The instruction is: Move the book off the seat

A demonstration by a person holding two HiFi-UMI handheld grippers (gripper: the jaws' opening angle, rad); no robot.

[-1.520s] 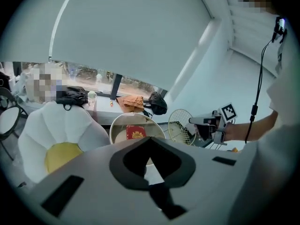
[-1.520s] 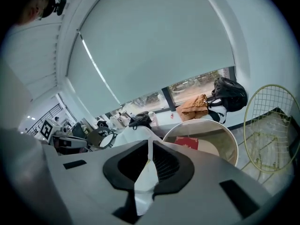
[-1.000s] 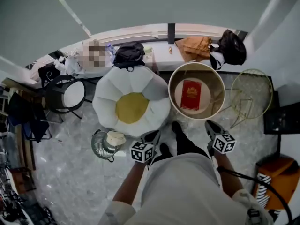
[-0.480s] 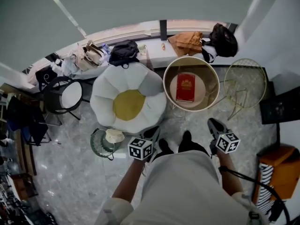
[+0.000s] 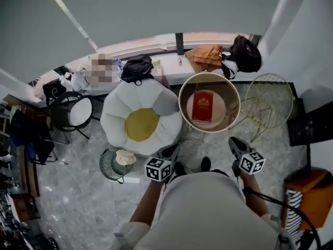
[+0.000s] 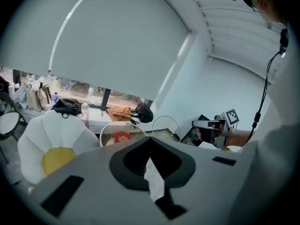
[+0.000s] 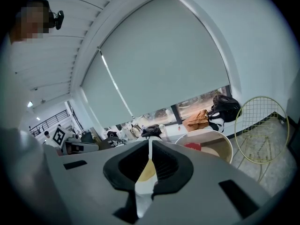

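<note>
A red book (image 5: 202, 107) lies flat on the seat of a round beige tub chair (image 5: 180, 102). It also shows in the left gripper view (image 6: 121, 137) and the right gripper view (image 7: 192, 146). My left gripper (image 5: 169, 152) is held low by my body, shut and empty, well short of the chair. My right gripper (image 5: 233, 142) hovers at the chair's near right. Its jaws are closing the last bit and meet with nothing between them. Both are apart from the book.
A white flower-shaped cushion seat (image 5: 140, 124) with a yellow centre stands left of the chair. A gold wire side table (image 5: 270, 100) stands to its right. Bags (image 5: 138, 64) lie on the window ledge behind. A wire basket (image 5: 115, 163) sits near my left foot.
The head view has drifted, so the seats sit a little further left. The book lies where it was. Both grippers stay low near my body.
</note>
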